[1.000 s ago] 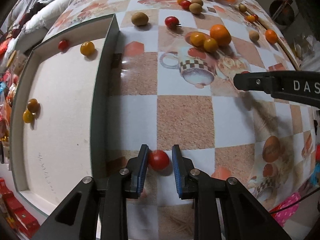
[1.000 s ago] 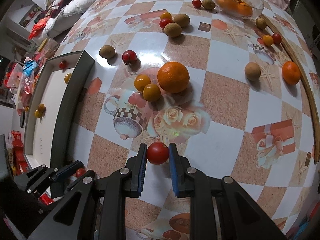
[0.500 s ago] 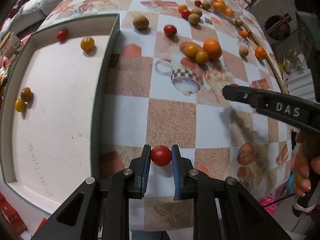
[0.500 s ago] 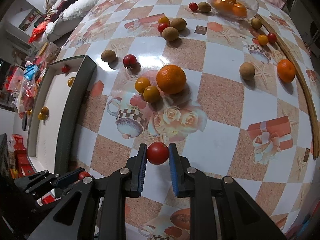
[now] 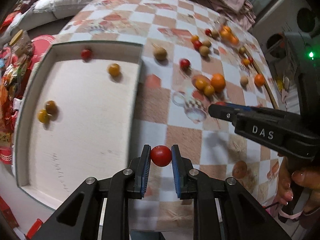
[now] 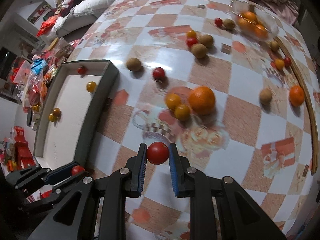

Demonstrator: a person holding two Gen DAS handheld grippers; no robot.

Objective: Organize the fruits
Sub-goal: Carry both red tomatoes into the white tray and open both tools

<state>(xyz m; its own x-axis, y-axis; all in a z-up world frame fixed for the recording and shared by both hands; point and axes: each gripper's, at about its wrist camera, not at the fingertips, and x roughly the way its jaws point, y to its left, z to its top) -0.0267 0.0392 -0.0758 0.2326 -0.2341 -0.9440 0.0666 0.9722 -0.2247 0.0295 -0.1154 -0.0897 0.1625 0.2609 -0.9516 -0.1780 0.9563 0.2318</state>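
My left gripper point(image 5: 161, 156) is shut on a red cherry tomato point(image 5: 161, 155) and holds it above the table, just right of the white tray's point(image 5: 80, 124) wall. My right gripper point(image 6: 157, 153) is shut on another red cherry tomato point(image 6: 157, 153), raised over the checked tablecloth. The left gripper also shows low at the left of the right wrist view point(image 6: 75, 171). The tray holds a red tomato point(image 5: 86, 53) and three yellow ones point(image 5: 114, 69). Loose oranges point(image 6: 202, 100), yellow tomatoes point(image 6: 173, 101), red tomatoes point(image 6: 159, 73) and brown kiwis point(image 6: 134, 64) lie across the table.
A glass bowl point(image 6: 274, 29) with oranges stands at the far right. A wooden strip point(image 6: 312, 118) runs along the table's right edge. Red packets and clutter point(image 5: 8, 92) lie left of the tray. A hand point(image 5: 294, 182) holds the right gripper.
Both grippers have risen with their tomatoes. The left one closed on its tomato, lifted it off the table and now sits higher, nearer the tray wall. Both views are blurred by motion.
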